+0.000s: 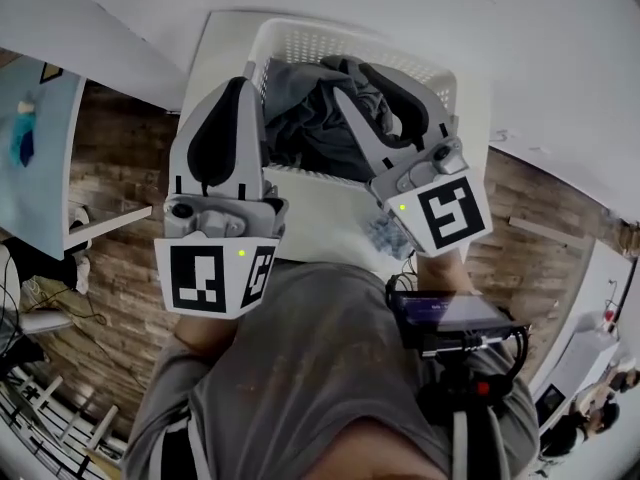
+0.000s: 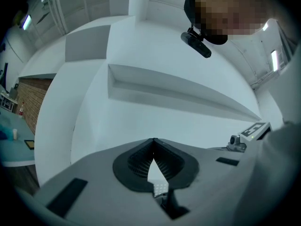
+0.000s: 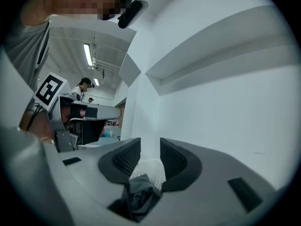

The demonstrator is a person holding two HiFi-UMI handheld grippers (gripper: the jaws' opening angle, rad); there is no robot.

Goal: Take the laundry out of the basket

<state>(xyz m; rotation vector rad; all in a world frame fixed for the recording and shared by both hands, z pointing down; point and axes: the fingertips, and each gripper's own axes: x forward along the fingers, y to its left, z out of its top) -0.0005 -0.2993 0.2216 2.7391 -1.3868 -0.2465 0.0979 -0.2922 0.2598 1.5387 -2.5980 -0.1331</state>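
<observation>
While the dark grey laundry [image 1: 310,118] lies heaped in the white lattice basket [image 1: 300,40] on the white table [image 1: 222,58], no garment is gripped. The right gripper [image 3: 150,144] is held over the heap, its jaws spread a little, with cloth seen below the gap but not pinched. The left gripper [image 2: 153,140] is held by the basket's near left corner, its jaws pressed together on nothing. The reach is judged to be in hand; next, the right jaws should be lowered and closed on a fold.
</observation>
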